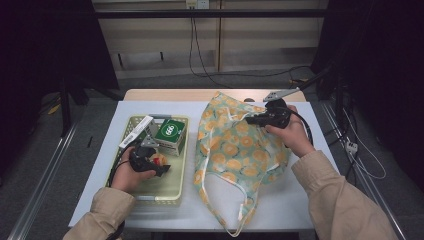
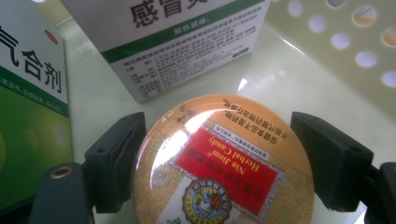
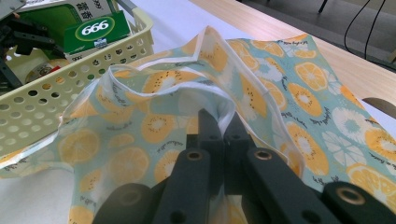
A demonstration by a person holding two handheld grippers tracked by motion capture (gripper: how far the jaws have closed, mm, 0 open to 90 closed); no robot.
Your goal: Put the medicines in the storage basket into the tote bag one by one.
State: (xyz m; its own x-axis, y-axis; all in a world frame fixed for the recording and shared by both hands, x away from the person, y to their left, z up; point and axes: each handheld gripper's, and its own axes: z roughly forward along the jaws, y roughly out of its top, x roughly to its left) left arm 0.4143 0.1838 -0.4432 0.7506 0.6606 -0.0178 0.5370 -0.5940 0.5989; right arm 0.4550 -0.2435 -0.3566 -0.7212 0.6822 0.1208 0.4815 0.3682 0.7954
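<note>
A round gold candy tin (image 2: 224,182) with a red label lies in the pale yellow basket (image 1: 186,150) at the table's left. My left gripper (image 2: 217,158) straddles the tin, with one black pad against each side; from above the gripper (image 1: 161,165) sits low in the basket over the tin (image 1: 159,160). My right gripper (image 3: 223,126) is shut on the white-hemmed rim of a fabric bag (image 3: 154,126) printed with orange slices and holds that rim up. In the high view this gripper (image 1: 249,120) is at the bag's (image 1: 240,150) far right edge.
A green box (image 1: 170,132) marked 666 and a white box (image 1: 136,131) stand in the basket's far half, close behind the tin. The white box (image 2: 177,42) and a green one (image 2: 28,107) crowd the left gripper. A white sheet (image 1: 300,200) covers the wooden table.
</note>
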